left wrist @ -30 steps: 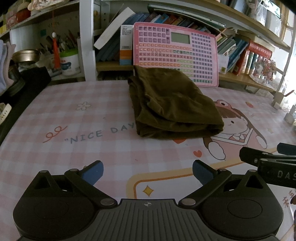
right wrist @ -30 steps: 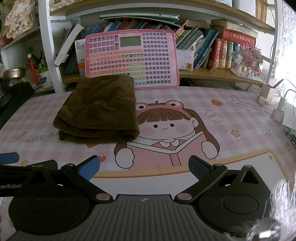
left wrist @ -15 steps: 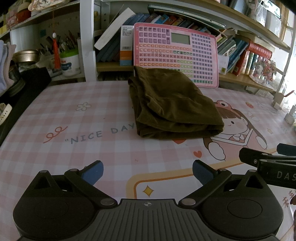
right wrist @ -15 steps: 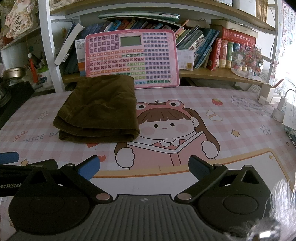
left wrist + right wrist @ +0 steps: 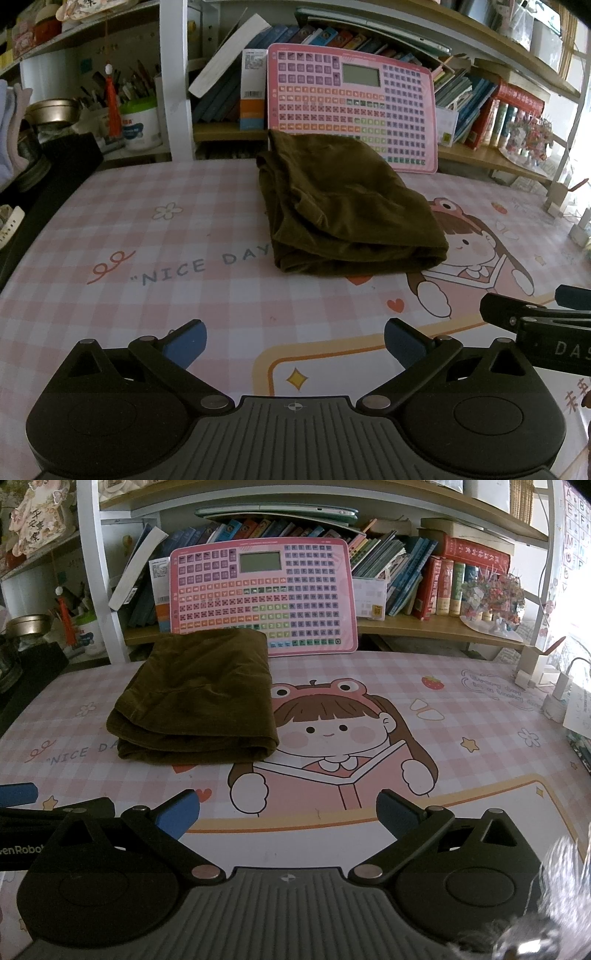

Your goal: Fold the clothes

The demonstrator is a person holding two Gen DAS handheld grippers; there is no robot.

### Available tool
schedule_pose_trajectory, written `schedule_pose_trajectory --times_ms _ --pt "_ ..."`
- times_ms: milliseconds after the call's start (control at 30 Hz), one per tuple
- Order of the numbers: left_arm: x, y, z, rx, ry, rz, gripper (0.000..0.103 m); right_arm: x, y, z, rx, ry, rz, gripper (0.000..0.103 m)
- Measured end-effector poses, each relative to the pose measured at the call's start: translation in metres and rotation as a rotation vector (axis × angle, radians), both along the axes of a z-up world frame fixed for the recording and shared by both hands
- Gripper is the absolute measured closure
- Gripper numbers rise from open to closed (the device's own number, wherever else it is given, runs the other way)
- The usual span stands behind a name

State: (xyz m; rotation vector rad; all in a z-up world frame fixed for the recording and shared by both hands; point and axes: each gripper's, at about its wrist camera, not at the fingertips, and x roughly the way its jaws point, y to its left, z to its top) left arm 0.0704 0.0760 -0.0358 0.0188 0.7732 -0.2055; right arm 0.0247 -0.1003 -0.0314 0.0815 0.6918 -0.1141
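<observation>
Nothing has moved since the earlier frames; both grippers hang where they were.

Left wrist view: the left gripper [image 5: 293, 341] hovers low over the pink checked cartoon-print worktop [image 5: 155, 258], its blue-padded fingers [image 5: 184, 341] spread apart and empty. The folded olive-brown velvety garment [image 5: 343, 206] lies well ahead, just before the pink rectangular learning keyboard [image 5: 354, 110] that leans on the bookshelf.

Right wrist view: the right gripper [image 5: 288, 814] is likewise released and empty, with the garment [image 5: 199, 698] ahead to its left, covering part of the "NICE DAY" lettering.
</observation>
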Motion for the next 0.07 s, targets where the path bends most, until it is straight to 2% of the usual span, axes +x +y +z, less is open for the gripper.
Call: schedule_pose_trajectory --times_ms 67 --pt "0.0001 -0.0004 -0.0003 -0.001 0.0 0.0 0.0 0.0 0.0 0.0001 0.0 0.0 0.0 0.0"
